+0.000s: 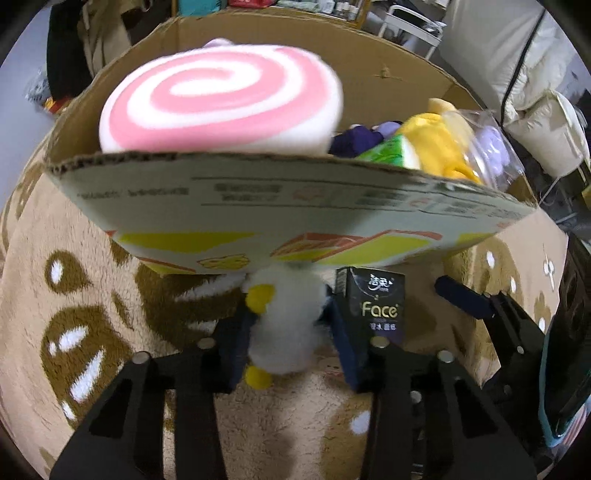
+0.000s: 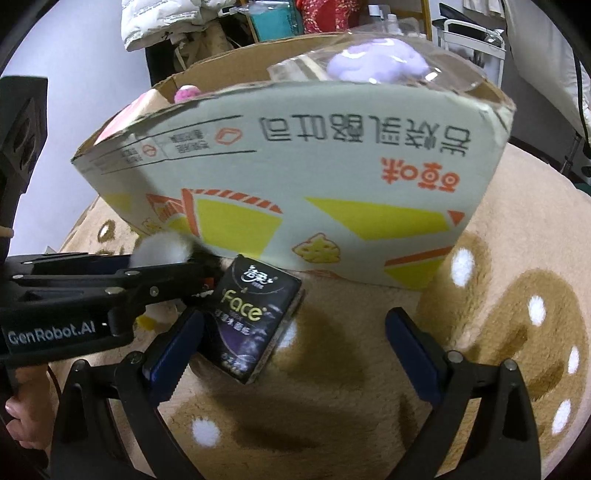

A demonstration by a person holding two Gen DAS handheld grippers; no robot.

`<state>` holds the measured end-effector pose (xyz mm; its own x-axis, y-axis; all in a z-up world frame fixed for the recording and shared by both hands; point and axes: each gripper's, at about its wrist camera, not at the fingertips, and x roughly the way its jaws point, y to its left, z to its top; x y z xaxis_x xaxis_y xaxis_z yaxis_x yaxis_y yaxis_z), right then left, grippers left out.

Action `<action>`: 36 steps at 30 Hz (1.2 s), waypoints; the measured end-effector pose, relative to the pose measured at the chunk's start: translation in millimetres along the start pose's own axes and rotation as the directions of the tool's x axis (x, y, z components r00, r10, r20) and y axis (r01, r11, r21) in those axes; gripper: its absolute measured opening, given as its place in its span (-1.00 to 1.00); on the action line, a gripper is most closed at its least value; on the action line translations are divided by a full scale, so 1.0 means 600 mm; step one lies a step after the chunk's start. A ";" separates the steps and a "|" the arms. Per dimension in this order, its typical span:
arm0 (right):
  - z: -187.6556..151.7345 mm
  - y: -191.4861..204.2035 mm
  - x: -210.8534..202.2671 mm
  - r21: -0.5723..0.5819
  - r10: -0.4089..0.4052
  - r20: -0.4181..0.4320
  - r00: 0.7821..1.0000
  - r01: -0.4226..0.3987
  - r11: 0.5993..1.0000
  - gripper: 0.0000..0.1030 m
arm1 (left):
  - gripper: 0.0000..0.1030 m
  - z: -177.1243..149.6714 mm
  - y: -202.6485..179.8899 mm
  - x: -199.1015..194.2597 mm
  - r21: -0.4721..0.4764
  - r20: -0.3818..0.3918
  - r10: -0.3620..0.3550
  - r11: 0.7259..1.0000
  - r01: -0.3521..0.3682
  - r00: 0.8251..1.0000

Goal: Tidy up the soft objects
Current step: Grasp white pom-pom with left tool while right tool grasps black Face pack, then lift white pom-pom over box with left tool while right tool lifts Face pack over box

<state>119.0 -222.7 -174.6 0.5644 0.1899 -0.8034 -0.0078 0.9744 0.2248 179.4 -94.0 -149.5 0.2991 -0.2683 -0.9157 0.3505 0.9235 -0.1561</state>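
Note:
My left gripper [image 1: 288, 332] is shut on a small white plush toy [image 1: 284, 302] with yellow feet, low over the rug and just in front of the cardboard box [image 1: 295, 199]. The box holds a pink-and-white swirl cushion [image 1: 221, 99], a yellow plush [image 1: 436, 144] and a bagged lilac plush [image 2: 376, 62]. A black "Face" tissue pack [image 2: 255, 317] lies tilted on the rug by the box's front wall [image 2: 295, 166]. It sits between the fingers of my open right gripper [image 2: 291, 347], close to the left finger, with no pad pressing on it. The white plush [image 2: 162, 249] also shows in the right wrist view.
A tan fleece rug [image 2: 498, 314] with brown patches and white spots covers the floor. A person's hand [image 2: 22, 424] holds the left gripper's handle. Behind the box are white bedding [image 1: 543, 122], a white rack [image 1: 413, 33] and dark clothing [image 1: 70, 51].

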 end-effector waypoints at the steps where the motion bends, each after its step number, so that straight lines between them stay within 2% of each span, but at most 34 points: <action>1: 0.000 0.003 -0.001 -0.007 0.003 0.004 1.000 -0.003 1.000 1.00 | -0.33 -0.001 -0.003 -0.001 0.010 0.003 0.006 1.000 -0.006 1.000; 9: 0.001 0.020 0.006 -0.041 0.020 -0.011 1.000 -0.020 0.999 1.00 | -0.35 -0.014 0.001 -0.022 0.013 0.004 0.077 0.997 -0.077 0.997; 12: 0.002 0.024 0.011 -0.071 0.009 -0.012 1.000 -0.009 0.997 1.00 | -0.35 -0.015 0.010 -0.023 -0.008 -0.006 0.077 0.997 -0.077 0.997; 17: 0.003 0.021 0.019 -0.056 0.000 -0.011 1.000 0.000 0.998 0.99 | -0.35 -0.020 0.028 -0.027 -0.010 -0.016 0.081 0.997 -0.081 0.997; 19: 0.002 0.019 0.017 -0.061 -0.004 -0.013 1.000 0.004 0.998 0.91 | -0.35 -0.018 0.027 -0.028 -0.004 -0.019 0.086 0.996 -0.086 0.996; 21: 0.002 0.019 0.017 -0.069 -0.012 -0.020 1.000 0.010 0.998 0.71 | -0.35 -0.022 0.022 -0.026 0.001 -0.025 0.088 0.996 -0.088 0.996; 26: -0.002 0.019 0.009 -0.080 -0.015 -0.028 0.999 0.013 0.997 0.47 | -0.34 -0.033 0.020 -0.017 -0.017 -0.043 0.075 0.997 -0.076 0.996; 28: -0.005 0.019 0.003 -0.091 -0.009 -0.030 1.000 0.006 0.996 0.29 | -0.34 -0.035 0.020 -0.018 -0.027 -0.047 0.073 0.997 -0.074 0.996; 29: -0.006 0.022 0.001 -0.097 -0.005 -0.033 0.999 0.002 0.995 0.12 | -0.35 -0.037 0.021 -0.019 -0.025 -0.049 0.073 0.997 -0.074 0.996; 32: -0.010 0.037 -0.004 -0.120 -0.031 -0.026 0.999 0.028 0.992 0.10 | -0.36 -0.047 0.024 -0.029 -0.030 -0.039 0.085 0.996 -0.086 0.996; 36: -0.013 0.028 -0.018 -0.094 -0.047 -0.026 0.999 0.045 0.995 0.08 | -0.36 -0.065 0.027 -0.053 -0.044 -0.008 0.104 0.994 -0.104 0.995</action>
<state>106.3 -207.1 -166.7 0.5426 0.1466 -0.8271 -0.0602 0.9889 0.1357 141.0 -59.8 -137.3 0.3264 -0.1689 -0.9300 0.2785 0.9574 -0.0761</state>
